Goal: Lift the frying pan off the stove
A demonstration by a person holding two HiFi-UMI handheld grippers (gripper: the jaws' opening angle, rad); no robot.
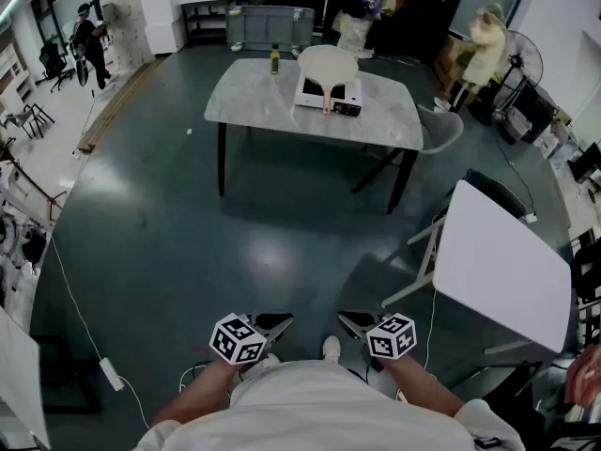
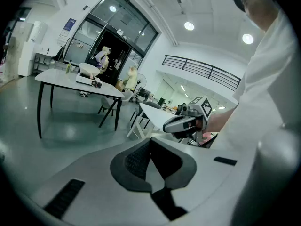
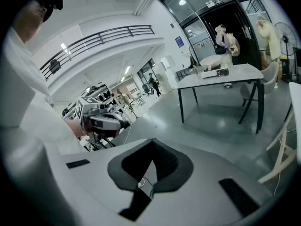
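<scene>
— Fingers (image 2: pixel 136 163) on the left gripper (image 1: pixel 270 324) and right gripper (image 1: pixel 354 321) are both clenched, holding nothing.
— And the frying pan (image 1: pixel 328 66)?
— It's on the stove (image 1: pixel 308 92), on the far table (image 1: pixel 254 101), well apart from us.
— Risk?
— Arriving still clenched could knock the handle (image 1: pixel 327 101) and shove the pan sideways.

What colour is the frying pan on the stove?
The frying pan looks cream-white; the head view shows it best.

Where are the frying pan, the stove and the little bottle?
frying pan (image 1: pixel 329 66), head view, middle of its round bowl.
stove (image 1: pixel 349 96), head view, its right corner beside the pan handle.
bottle (image 1: pixel 274 62), head view, its body.
</scene>
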